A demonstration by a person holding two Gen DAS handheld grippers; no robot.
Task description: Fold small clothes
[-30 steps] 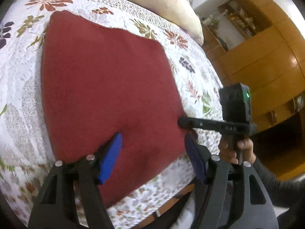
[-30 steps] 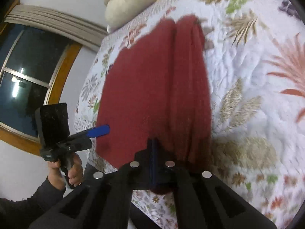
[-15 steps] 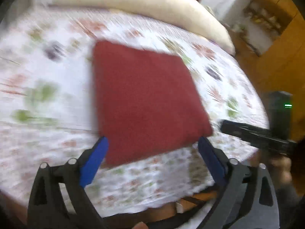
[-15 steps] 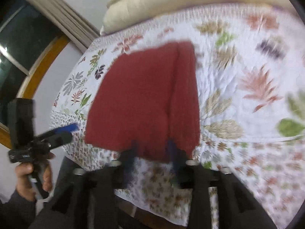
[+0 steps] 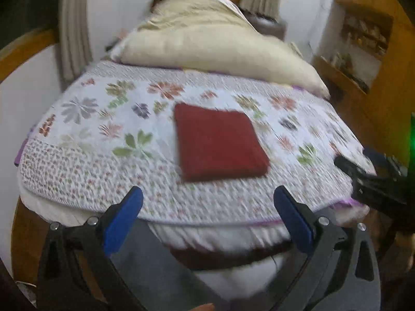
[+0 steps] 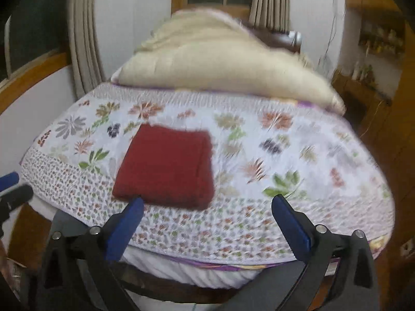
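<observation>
My left gripper (image 5: 207, 202) hangs off the bed's near edge, its blue fingers (image 5: 123, 219) spread wide and empty. My right gripper (image 6: 207, 211) is likewise spread, holding nothing. Beyond them the folded red cloth (image 5: 219, 142) lies flat on the floral quilt (image 5: 77, 142), apart from both. Farther back sits a cream pillow (image 5: 212, 49).

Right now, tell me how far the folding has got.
Done, by the look of it: the red cloth lies folded into a compact rectangle on the floral quilt, edges stacked along its right side. In hand: nothing. The left gripper and right gripper are both open, off the cloth, near the bed's front edge. Left: no other garment shows, so possibly nothing.
</observation>
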